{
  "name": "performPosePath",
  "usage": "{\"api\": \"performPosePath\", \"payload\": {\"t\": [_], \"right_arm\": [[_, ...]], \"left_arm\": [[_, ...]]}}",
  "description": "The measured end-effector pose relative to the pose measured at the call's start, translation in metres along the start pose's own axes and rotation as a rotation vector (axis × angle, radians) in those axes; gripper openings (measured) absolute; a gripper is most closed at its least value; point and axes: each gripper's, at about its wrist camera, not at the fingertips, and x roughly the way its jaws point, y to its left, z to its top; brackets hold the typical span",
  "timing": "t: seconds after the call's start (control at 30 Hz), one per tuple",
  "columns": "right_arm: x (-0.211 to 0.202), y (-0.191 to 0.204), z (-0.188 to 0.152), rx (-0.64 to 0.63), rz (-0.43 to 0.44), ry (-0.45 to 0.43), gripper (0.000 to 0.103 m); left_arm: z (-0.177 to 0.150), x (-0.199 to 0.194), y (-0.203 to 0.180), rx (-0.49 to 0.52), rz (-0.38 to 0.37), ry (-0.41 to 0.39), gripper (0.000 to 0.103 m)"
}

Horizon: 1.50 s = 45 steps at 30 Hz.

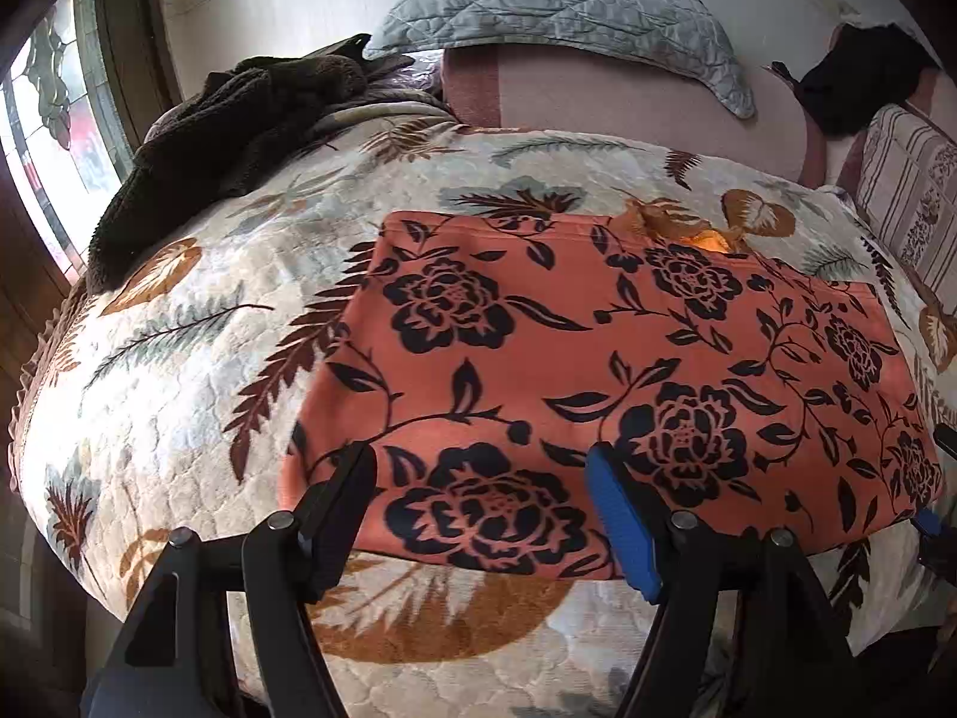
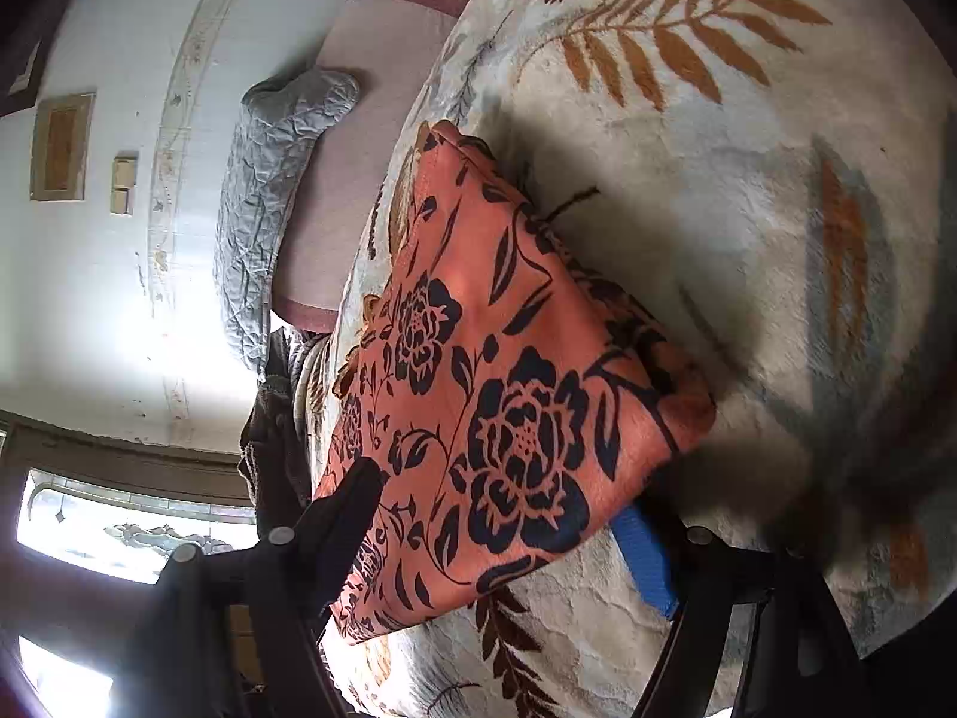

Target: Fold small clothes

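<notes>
An orange garment with black flower print lies folded flat on the leaf-patterned bedspread. My left gripper is open, its fingers wide apart just above the garment's near edge, holding nothing. In the right wrist view the same garment lies between my right gripper's fingers. My right gripper is open, one finger over the cloth's left side and the blue pad under its near right edge. The right gripper's tip also shows at the far right of the left wrist view.
A dark brown fleece lies at the bed's back left. A grey quilted pillow leans on the wall behind. A black cloth and a striped cushion sit at the back right. A window is left of the bed.
</notes>
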Motion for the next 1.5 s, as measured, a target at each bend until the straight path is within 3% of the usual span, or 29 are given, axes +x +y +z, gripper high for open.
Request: {"api": "performPosePath", "payload": {"t": [0.3, 0.63, 0.77, 1.0, 1.13, 1.5], "right_arm": [[0.009, 0.012, 0.001, -0.106, -0.048, -0.03, 0.078], [0.01, 0.024, -0.003, -0.177, -0.09, -0.054, 0.077], [0.01, 0.03, -0.003, -0.213, -0.116, -0.061, 0.07], [0.013, 0.025, 0.0, -0.162, -0.145, -0.054, 0.07], [0.015, 0.025, 0.0, -0.149, -0.16, -0.057, 0.071], [0.019, 0.028, 0.001, -0.156, -0.177, -0.065, 0.072]], "left_arm": [[0.012, 0.022, -0.055, 0.074, -0.016, 0.021, 0.074], [0.012, 0.036, -0.056, 0.079, -0.007, 0.044, 0.074], [0.012, 0.039, -0.056, 0.082, -0.012, 0.047, 0.074], [0.016, 0.034, -0.053, 0.065, -0.04, 0.018, 0.074], [0.011, 0.052, -0.06, 0.087, -0.023, 0.069, 0.074], [0.014, 0.05, -0.059, 0.088, -0.026, 0.064, 0.074]]}}
